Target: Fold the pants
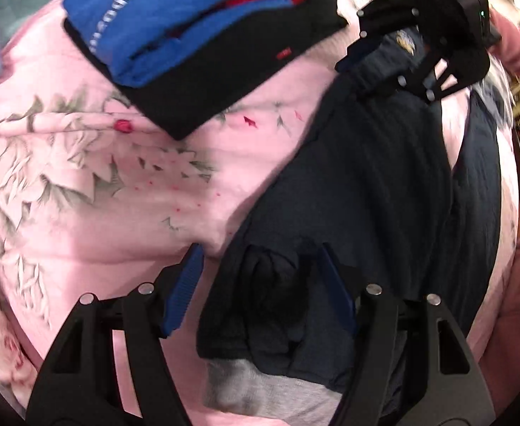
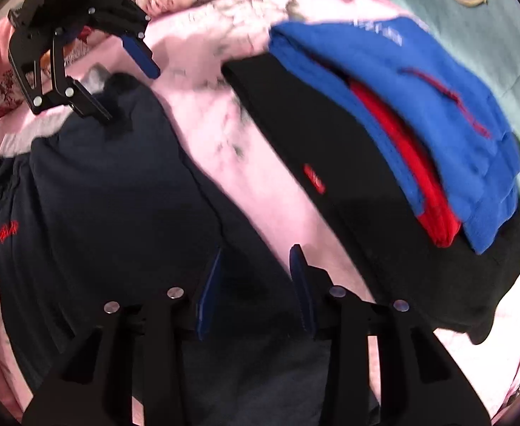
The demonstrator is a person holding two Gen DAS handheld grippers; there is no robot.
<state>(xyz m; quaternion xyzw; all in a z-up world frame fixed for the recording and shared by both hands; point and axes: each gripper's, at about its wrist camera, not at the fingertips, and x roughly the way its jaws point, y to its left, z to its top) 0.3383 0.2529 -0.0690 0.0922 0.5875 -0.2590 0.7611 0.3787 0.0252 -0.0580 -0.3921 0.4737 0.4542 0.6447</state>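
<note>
Left wrist view: navy pants (image 1: 373,191) lie folded lengthwise on the pink floral bedspread (image 1: 82,184), apparently half done; cross folds remain. Left gripper (image 1: 260,284) gapes wide around the bunched end, gripping nothing; right gripper (image 2: 256,280), part open, straddles the opposite edge. Folded clothes stack (image 2: 384,142) sits beside.

The pants (image 1: 366,184) (image 2: 118,195) are dark navy with a small red logo and a grey lining at the waist. They lie partly folded and rumpled on the bed, near a stack of folded clothes.
</note>
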